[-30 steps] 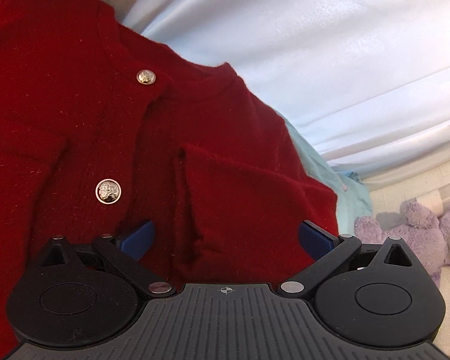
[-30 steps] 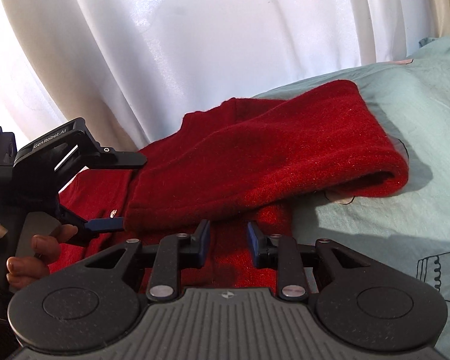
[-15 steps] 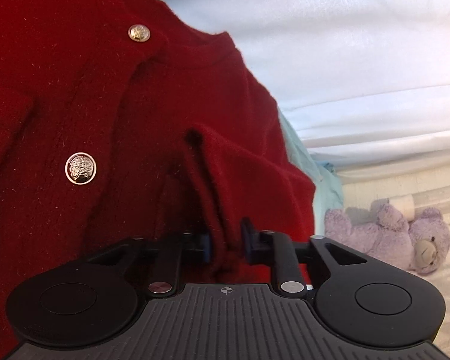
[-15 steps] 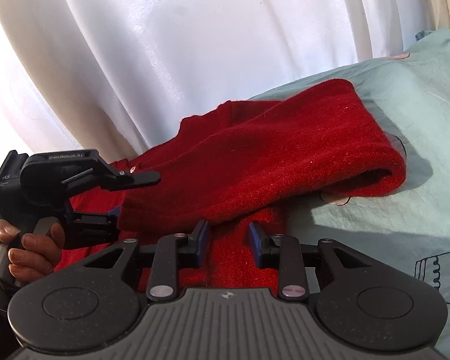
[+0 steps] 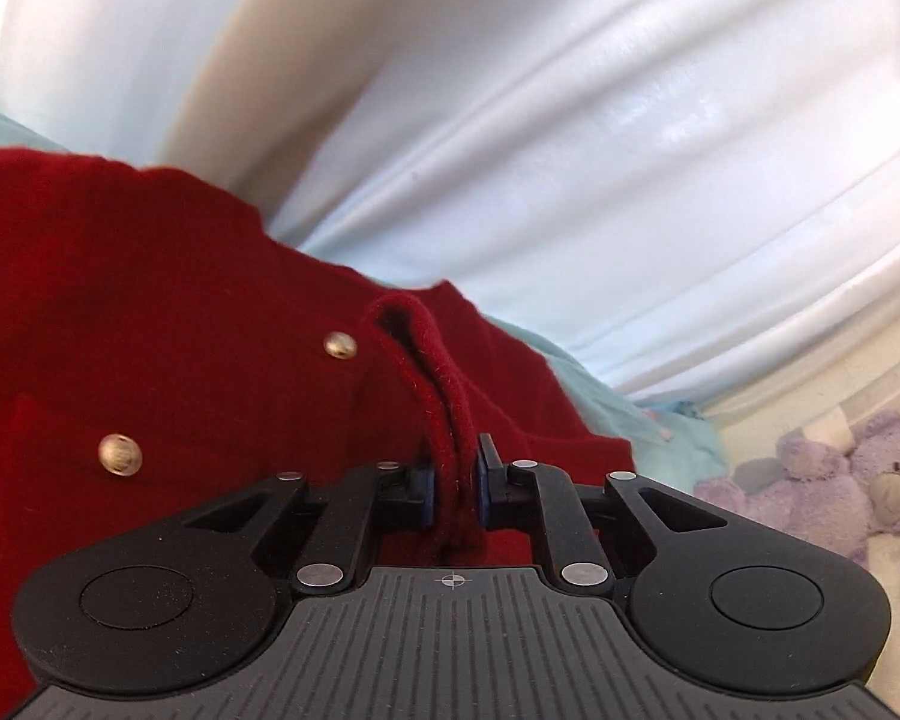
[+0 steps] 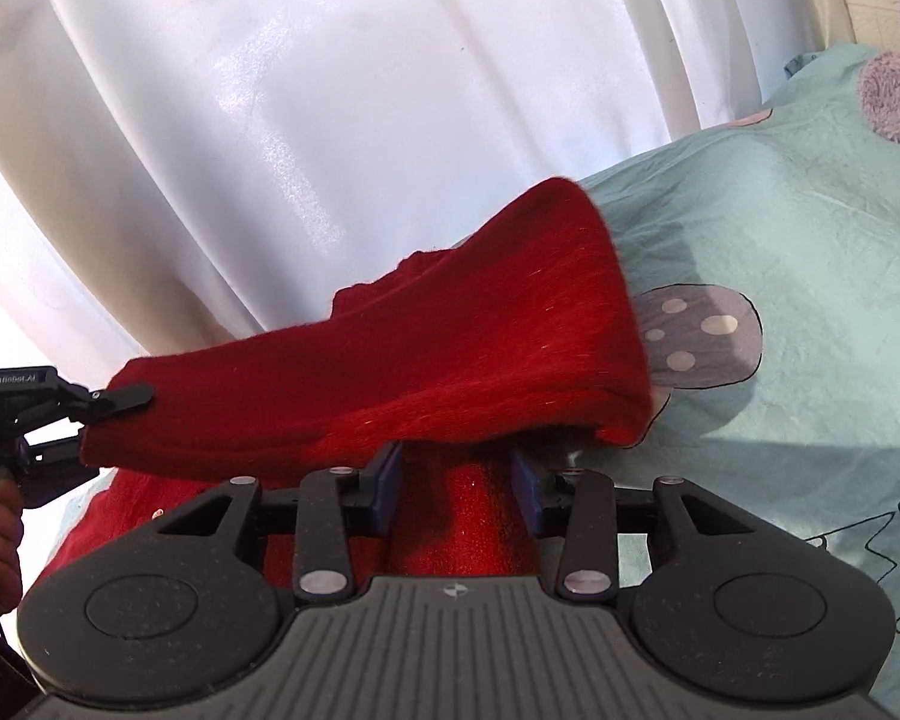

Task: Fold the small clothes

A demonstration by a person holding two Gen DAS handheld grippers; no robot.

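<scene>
A small red knit cardigan (image 5: 168,324) with gold buttons (image 5: 120,453) lies on a pale teal sheet. My left gripper (image 5: 453,489) is shut on a folded edge of the cardigan and holds it lifted. In the right wrist view the left gripper (image 6: 99,405) shows at the left, pinching the end of the folded red cardigan (image 6: 450,354). My right gripper (image 6: 459,483) straddles a red strip of the cardigan; its blue pads stand wider apart than the strip and the folded part hangs over them.
A white curtain (image 6: 330,120) hangs close behind the bed. The teal sheet (image 6: 810,300) with a mushroom print (image 6: 696,336) extends to the right. A purple plush bear (image 5: 840,486) lies at the right beyond the sheet.
My left gripper closed on the cardigan's edge and raised it. My right gripper's jaws spread wider, and the folded cloth rose on the left.
</scene>
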